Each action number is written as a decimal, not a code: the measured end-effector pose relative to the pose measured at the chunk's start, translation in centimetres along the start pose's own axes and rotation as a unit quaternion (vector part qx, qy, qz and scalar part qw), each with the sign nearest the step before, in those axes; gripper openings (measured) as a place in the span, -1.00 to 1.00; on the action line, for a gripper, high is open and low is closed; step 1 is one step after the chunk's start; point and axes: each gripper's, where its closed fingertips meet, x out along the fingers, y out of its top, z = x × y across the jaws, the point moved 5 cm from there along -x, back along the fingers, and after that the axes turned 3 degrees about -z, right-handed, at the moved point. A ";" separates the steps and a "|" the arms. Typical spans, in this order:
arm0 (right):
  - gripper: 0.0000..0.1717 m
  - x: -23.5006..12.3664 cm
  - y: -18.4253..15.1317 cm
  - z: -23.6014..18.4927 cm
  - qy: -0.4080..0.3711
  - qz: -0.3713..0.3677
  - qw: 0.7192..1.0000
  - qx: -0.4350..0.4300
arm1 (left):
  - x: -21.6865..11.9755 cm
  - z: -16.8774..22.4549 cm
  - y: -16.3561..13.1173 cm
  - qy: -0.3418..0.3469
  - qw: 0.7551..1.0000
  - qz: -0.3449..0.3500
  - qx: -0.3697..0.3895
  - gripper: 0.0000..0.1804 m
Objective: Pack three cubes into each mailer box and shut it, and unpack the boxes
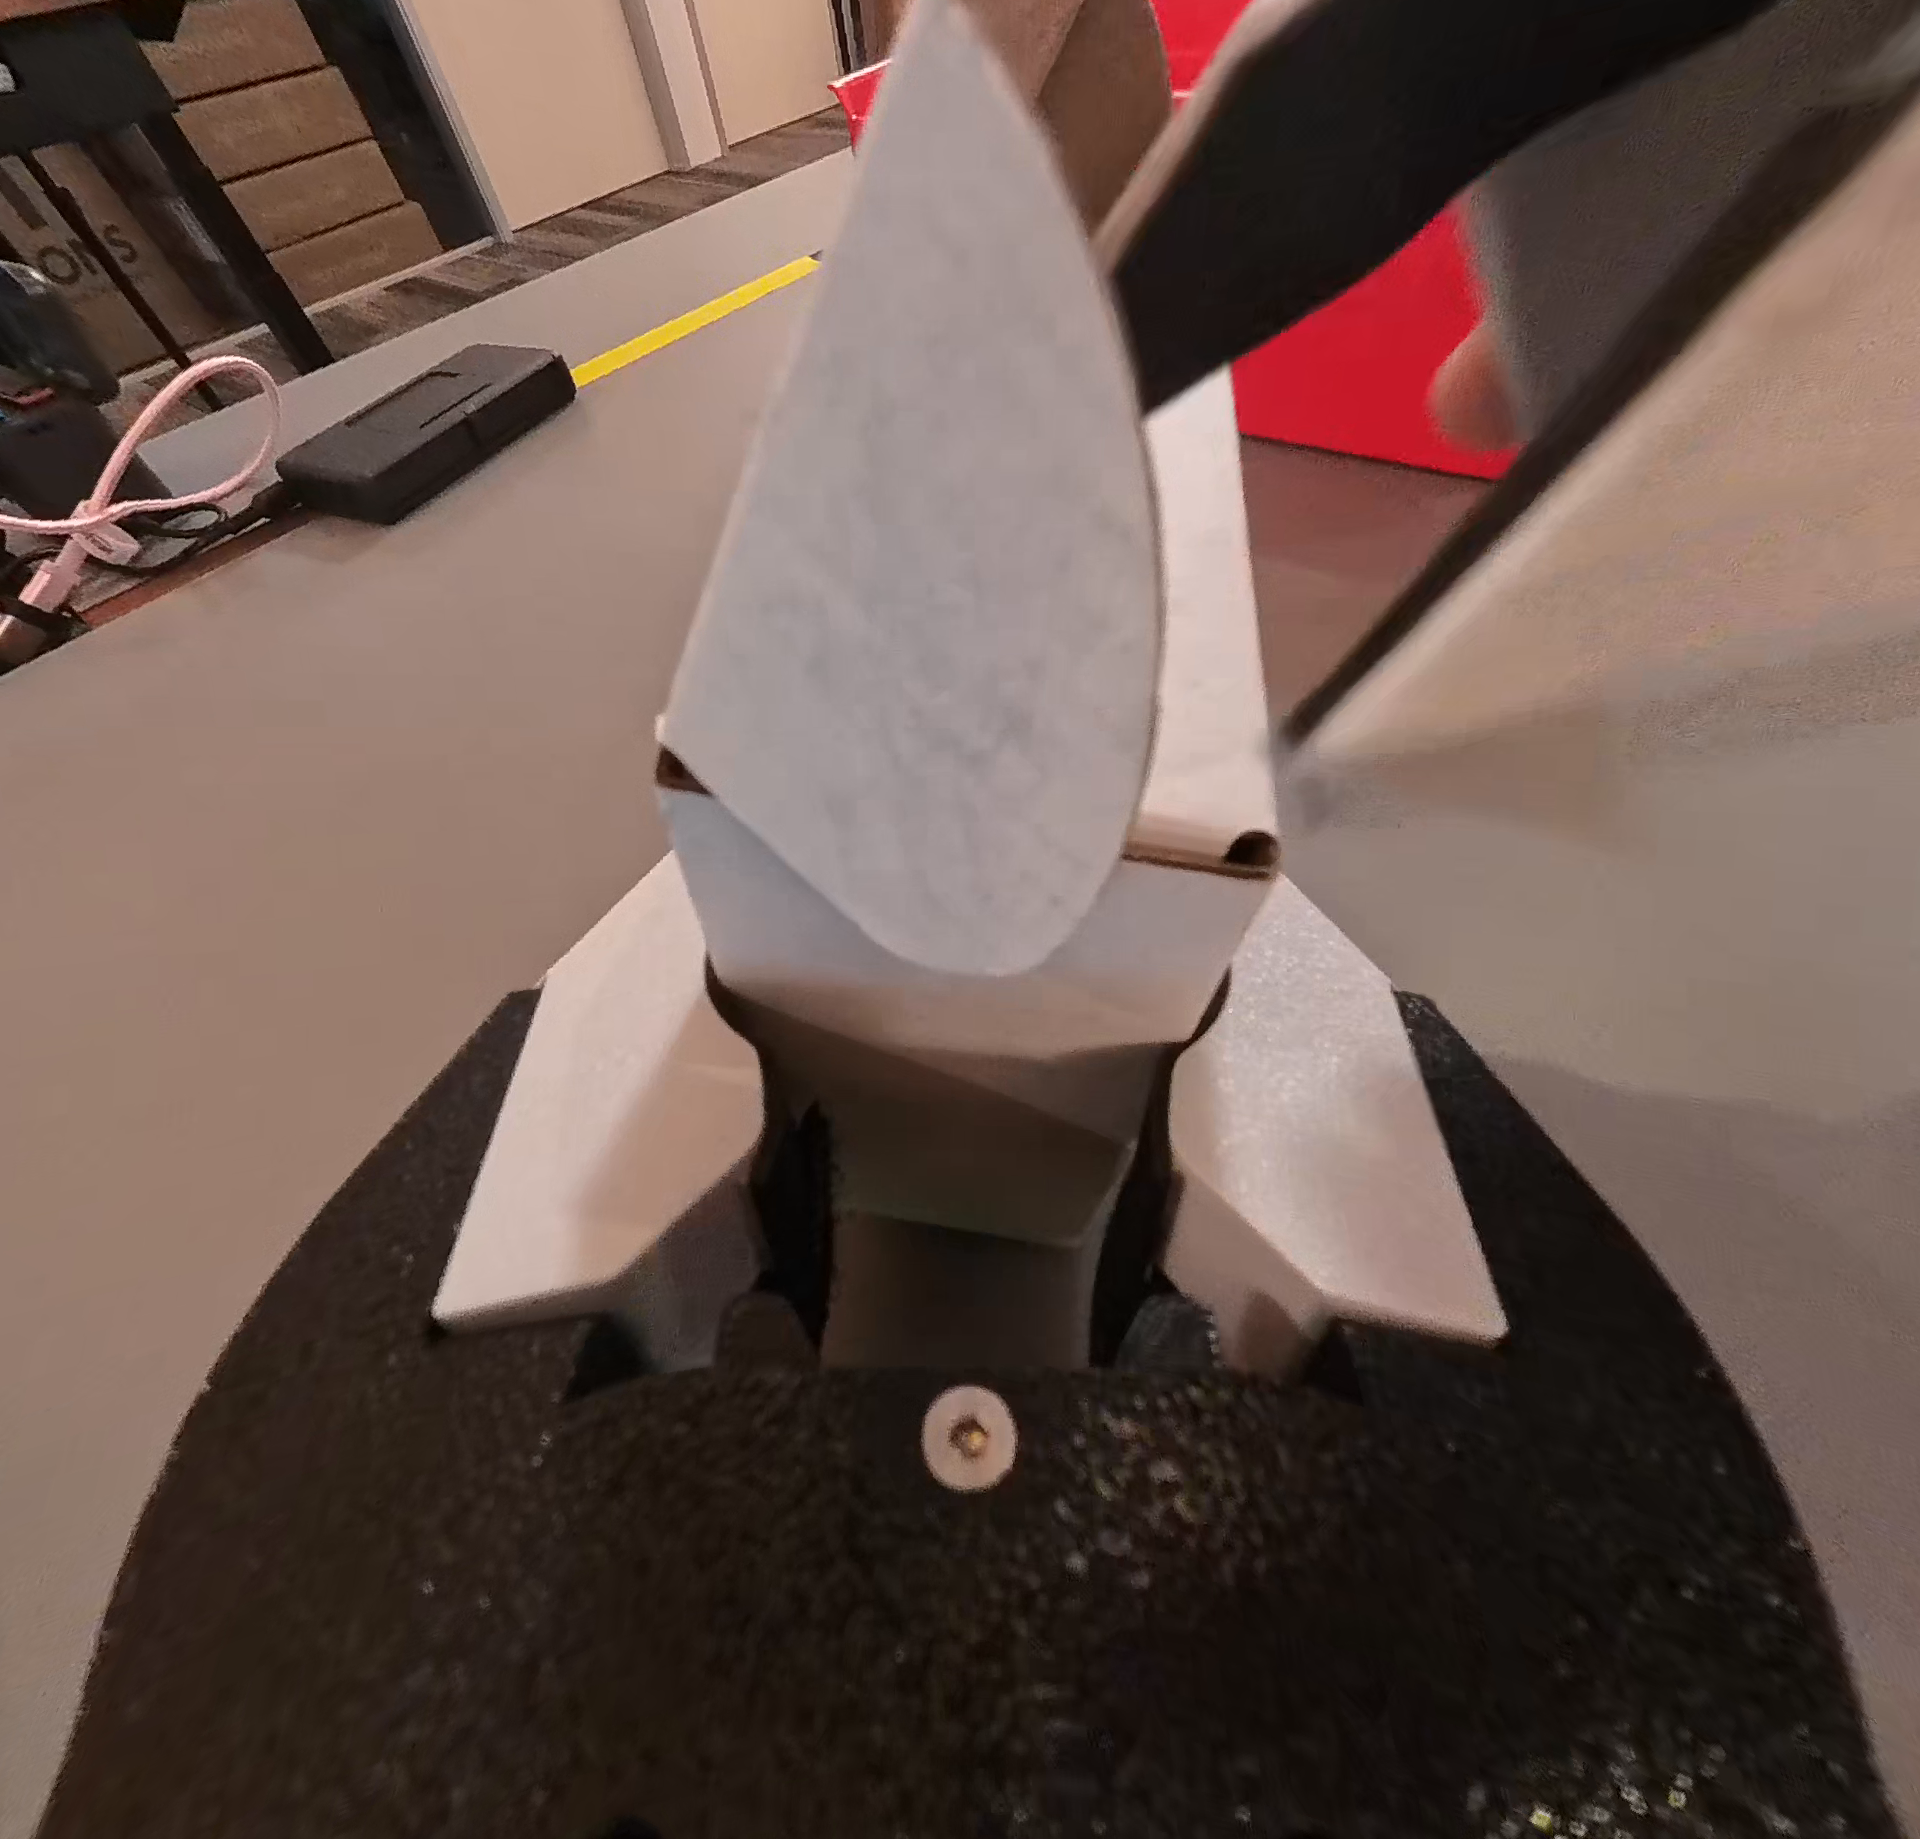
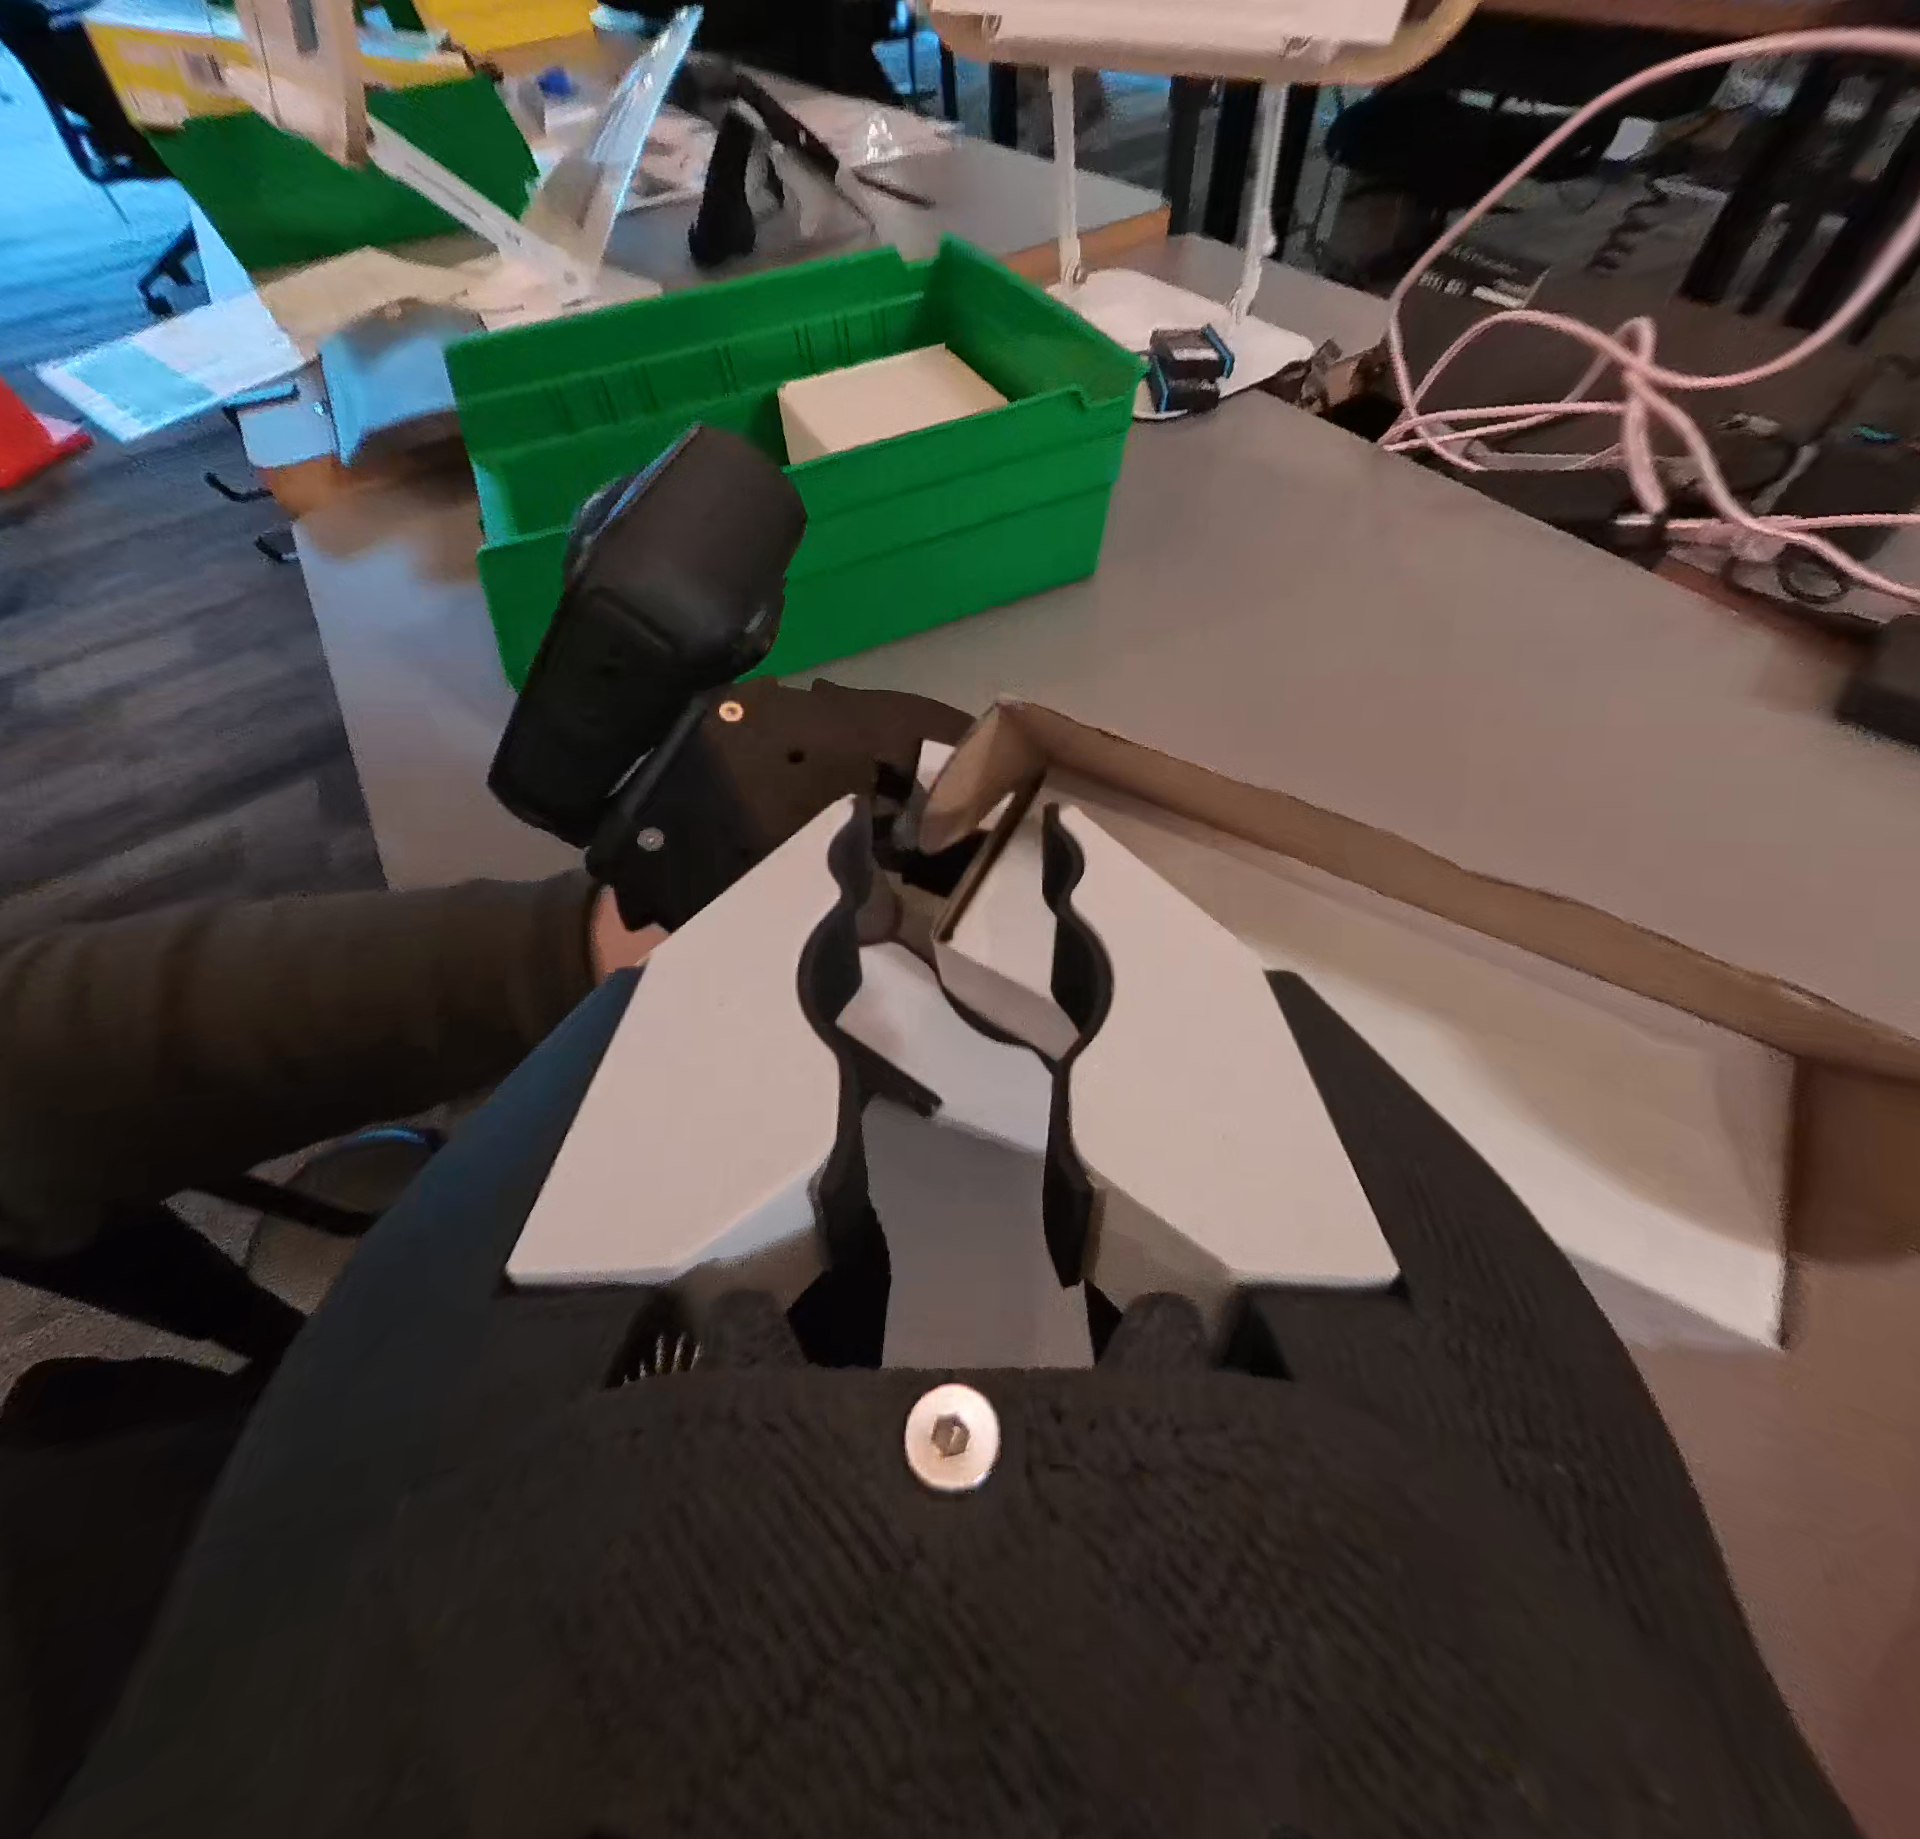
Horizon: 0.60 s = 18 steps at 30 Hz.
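Note:
A white mailer box with its lid up lies on the grey table. My left gripper is shut on the box's end, one finger on each side wall. The lid's rounded side flap stands up in front of the camera. In the right wrist view the box shows its brown lid inside. My right gripper is open over the box's corner, with a white flap loose between its pads. The left gripper shows beyond it, and the right gripper shows blurred in the left view. No cubes are visible.
A green bin holding a white box stands behind on the table. A red bin is beyond the mailer box. A black flat case and pink cables lie at the table's edges. The tips of one gripper are about 11 centimeters away from the tips of the other. The black flat case sits 35 centimeters or so from the ends of my left fingers.

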 end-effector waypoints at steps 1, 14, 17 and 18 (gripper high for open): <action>-0.64 0.8 0.0 -0.1 0.006 -0.006 1.000 0.001 | 0.0 0.0 0.0 0.001 1.000 0.000 0.001 -0.15; -0.91 2.0 0.3 0.6 -0.019 -0.022 0.999 -0.028 | 0.1 -0.3 0.0 -0.009 1.000 -0.004 -0.021 -0.15; -0.92 1.9 0.4 0.6 -0.021 -0.026 0.999 -0.030 | 0.1 -0.3 0.0 -0.010 1.000 -0.004 -0.022 -0.15; -0.93 1.9 0.5 0.7 -0.020 -0.025 0.999 -0.029 | 0.0 -0.3 0.0 -0.010 1.000 -0.004 -0.022 -0.15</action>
